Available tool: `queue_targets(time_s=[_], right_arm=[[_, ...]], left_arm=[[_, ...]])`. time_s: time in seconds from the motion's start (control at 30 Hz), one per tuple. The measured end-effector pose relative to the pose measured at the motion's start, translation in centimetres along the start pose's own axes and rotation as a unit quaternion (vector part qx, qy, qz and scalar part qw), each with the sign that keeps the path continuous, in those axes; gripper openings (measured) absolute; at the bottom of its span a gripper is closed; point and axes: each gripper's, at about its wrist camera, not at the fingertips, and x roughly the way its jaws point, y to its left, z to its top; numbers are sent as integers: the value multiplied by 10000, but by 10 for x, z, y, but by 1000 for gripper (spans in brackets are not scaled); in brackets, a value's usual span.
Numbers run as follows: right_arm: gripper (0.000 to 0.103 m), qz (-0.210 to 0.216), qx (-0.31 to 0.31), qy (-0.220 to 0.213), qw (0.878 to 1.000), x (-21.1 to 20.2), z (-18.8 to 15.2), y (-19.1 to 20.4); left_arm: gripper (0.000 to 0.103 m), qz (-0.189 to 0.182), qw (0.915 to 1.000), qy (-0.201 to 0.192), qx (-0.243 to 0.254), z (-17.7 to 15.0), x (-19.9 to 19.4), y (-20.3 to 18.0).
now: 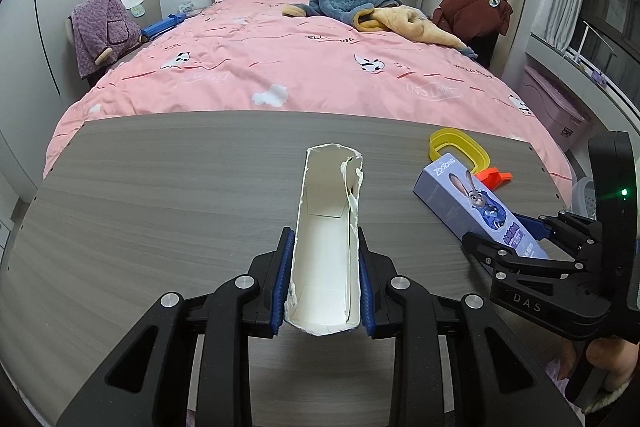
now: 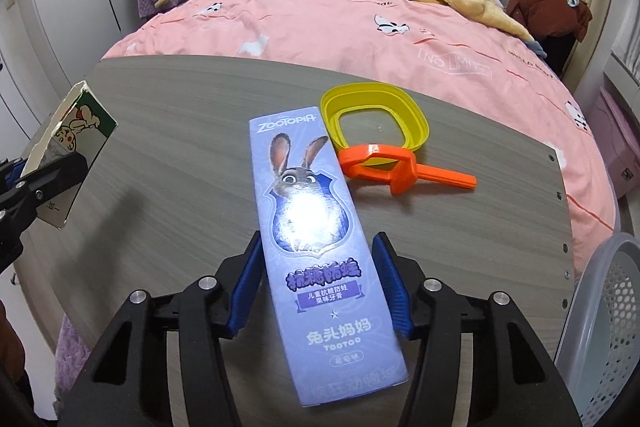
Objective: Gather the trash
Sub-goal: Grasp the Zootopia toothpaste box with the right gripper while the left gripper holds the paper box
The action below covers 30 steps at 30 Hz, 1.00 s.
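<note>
Now, torn carton (image 1: 326, 259) clenched in left fingers (image 1: 285, 279), purple toothpaste box (image 2: 316, 247) between unclosed right fingers (image 2: 390, 283).

The grey wood-grain tabletop (image 1: 160, 187) lies bare across its left and middle. On the right, a long lilac cardboard toothpaste box (image 2: 312, 227), a yellow plastic rectangular ring (image 2: 376, 119) and an orange plastic clamp (image 2: 400, 167) crowd together, touching. A grey perforated plastic basket (image 2: 600, 327) flanks the table's right edge.

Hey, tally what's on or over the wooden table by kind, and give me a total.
Cardboard boxes: 2, the torn white box in the left tool, and the purple toothpaste box between the right tool's pads.
Plastic pieces: 2, the yellow ring and the orange clip.
Total: 4
</note>
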Motion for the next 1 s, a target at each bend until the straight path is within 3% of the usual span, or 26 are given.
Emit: queue_targets(time_s=[0.2,1.0], right_arm=[[43,104,-61,-33,9999,-6,-2,7],[43,325,147,-598,9976,-73,-15,13]], left_arm=[[28,24,10000,-1,-63,0,-2,3],[28,76,9996,-288,0,0,-33,-9]])
